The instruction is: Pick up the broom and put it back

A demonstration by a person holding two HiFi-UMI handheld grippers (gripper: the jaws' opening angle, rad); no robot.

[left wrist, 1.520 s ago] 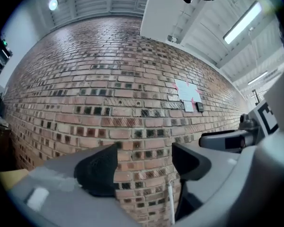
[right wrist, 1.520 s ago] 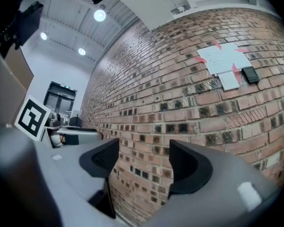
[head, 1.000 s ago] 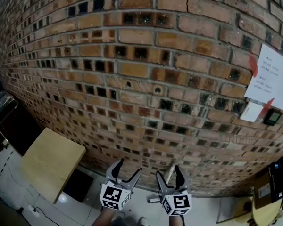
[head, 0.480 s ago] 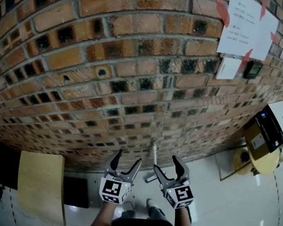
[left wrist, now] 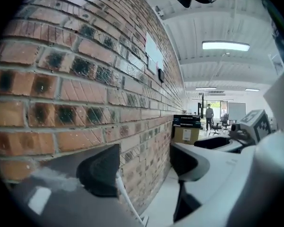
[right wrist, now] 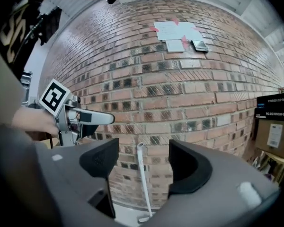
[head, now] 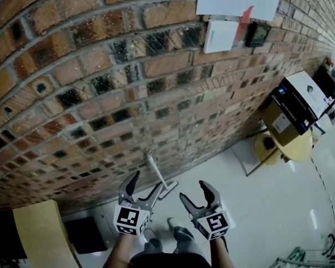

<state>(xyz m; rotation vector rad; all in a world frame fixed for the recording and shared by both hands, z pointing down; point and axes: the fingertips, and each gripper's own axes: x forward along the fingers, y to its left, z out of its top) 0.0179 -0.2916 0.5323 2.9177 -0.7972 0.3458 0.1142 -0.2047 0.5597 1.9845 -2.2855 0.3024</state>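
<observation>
The left gripper (head: 146,182) and right gripper (head: 194,192) were held low, side by side, fingers wide apart and empty. Ahead, the broom (head: 155,171) leaned near-upright against the brick wall (head: 100,94), head on the floor (head: 257,205).

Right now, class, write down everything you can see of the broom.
The broom has a thin, straight, pale handle, plastic or painted metal by its look, and a small flat pale head at its foot. It stands tilted, its top end leaning on the brick wall and its head on the shiny floor. Nothing grips it: the left gripper and right gripper are open, short of it.
</observation>
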